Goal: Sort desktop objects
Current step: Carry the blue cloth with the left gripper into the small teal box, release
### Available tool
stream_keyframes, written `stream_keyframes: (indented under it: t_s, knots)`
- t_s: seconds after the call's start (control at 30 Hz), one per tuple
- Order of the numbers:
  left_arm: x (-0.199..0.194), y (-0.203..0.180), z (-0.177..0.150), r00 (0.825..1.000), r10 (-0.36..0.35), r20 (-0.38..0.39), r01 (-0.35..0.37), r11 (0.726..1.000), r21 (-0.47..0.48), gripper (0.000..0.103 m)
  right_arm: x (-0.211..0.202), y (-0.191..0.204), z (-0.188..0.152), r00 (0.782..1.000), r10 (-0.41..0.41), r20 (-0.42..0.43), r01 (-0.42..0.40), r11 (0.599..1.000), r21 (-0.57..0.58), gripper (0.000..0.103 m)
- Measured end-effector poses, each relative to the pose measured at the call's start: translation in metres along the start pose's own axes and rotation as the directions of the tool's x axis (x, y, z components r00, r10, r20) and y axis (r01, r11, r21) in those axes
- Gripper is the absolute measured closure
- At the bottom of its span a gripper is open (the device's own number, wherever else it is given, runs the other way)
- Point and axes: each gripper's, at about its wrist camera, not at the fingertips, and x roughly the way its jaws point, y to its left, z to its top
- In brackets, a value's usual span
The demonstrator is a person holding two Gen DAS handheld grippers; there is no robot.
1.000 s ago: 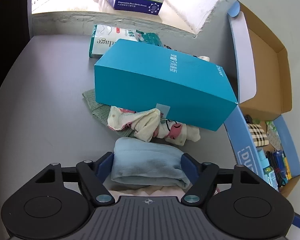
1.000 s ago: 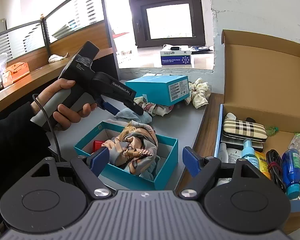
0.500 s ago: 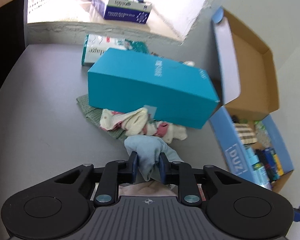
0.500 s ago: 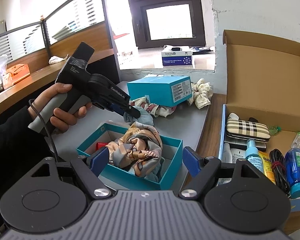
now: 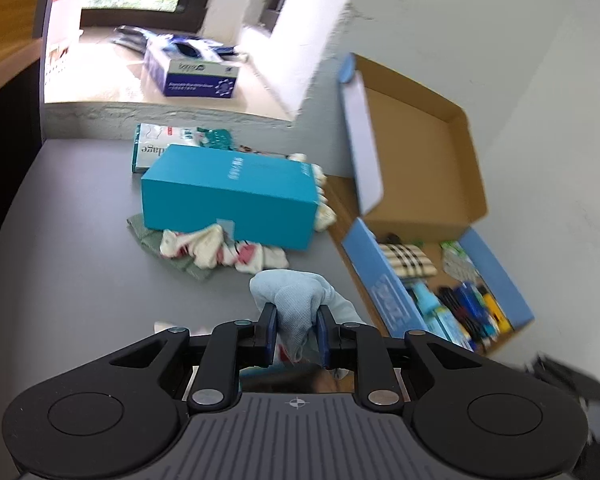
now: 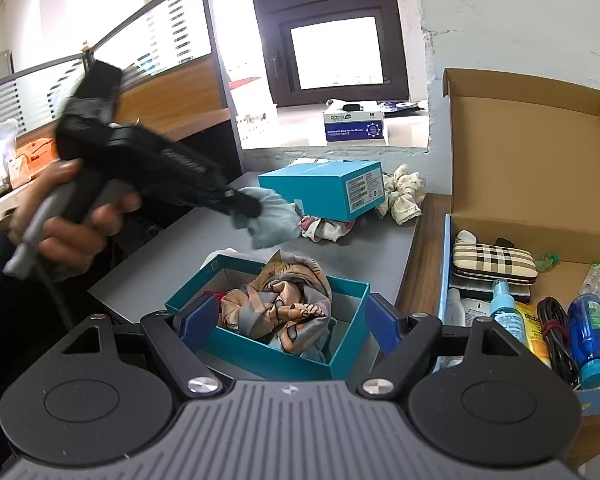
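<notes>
The left hand-held gripper [image 5: 296,330] is clenched on a light blue cloth [image 5: 300,296], held above the tabletop [image 5: 80,240]; the right hand-held gripper [image 6: 286,322] hangs released over the open teal box [image 6: 340,356].

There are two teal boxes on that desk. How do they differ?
The open teal box has no lid on and holds a patterned scarf, while the closed teal box is shut and shows a printed label on its end. The open one sits nearest the right tool; the closed one lies farther back, resting partly on socks. Both share the same teal colour and stand on the grey desk.
</notes>
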Motion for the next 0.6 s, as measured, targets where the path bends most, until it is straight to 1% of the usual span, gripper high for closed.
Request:
stream_keyframes:
  t_s: [0.07,0.13,0.23,0.33,0.43,0.47,0.5,0.53,0.6]
  knots:
    - [-0.009,-0.004,-0.010,1.000,0.001,-0.004,-0.001,1.000,0.005,0.080,-0.001,0.000,0.000,1.000,0.002,0.001,-0.002,1.000,0.002,0.018]
    - [-0.014,-0.005,-0.019,1.000,-0.009,-0.025,0.009,1.000,0.003,0.080,-0.003,0.000,0.000,1.000,0.005,0.004,-0.005,1.000,0.002,0.018]
    - [-0.021,-0.008,-0.028,0.999,0.018,-0.034,-0.017,0.999,0.045,0.080,-0.004,0.002,0.000,1.000,0.009,0.007,-0.009,1.000,-0.004,0.018]
    - [-0.020,-0.009,-0.033,0.998,0.027,-0.063,-0.024,0.998,0.055,0.080,-0.004,0.003,0.001,1.000,0.013,0.010,-0.013,1.000,-0.014,0.018]
    - [-0.014,-0.013,-0.038,0.995,0.042,-0.090,-0.034,0.996,0.086,0.080,-0.003,0.005,0.002,1.000,0.015,0.013,-0.014,0.999,-0.029,0.019]
    - [-0.012,-0.014,-0.039,0.994,0.053,-0.091,-0.045,0.995,0.095,0.080,-0.002,0.006,0.003,1.000,0.011,0.013,-0.010,0.999,-0.042,0.022]
    - [-0.009,-0.015,-0.040,0.994,0.058,-0.096,-0.049,0.994,0.100,0.080,0.000,0.007,0.005,1.000,0.006,0.013,-0.006,0.998,-0.055,0.030]
    - [-0.008,-0.014,-0.040,0.993,0.061,-0.099,-0.051,0.994,0.099,0.080,0.002,0.007,0.006,1.000,0.003,0.007,-0.002,0.998,-0.059,0.036]
    - [-0.005,-0.013,-0.040,0.992,0.063,-0.105,-0.052,0.994,0.097,0.080,0.010,0.006,0.007,1.000,0.001,-0.019,-0.002,0.999,-0.052,0.050]
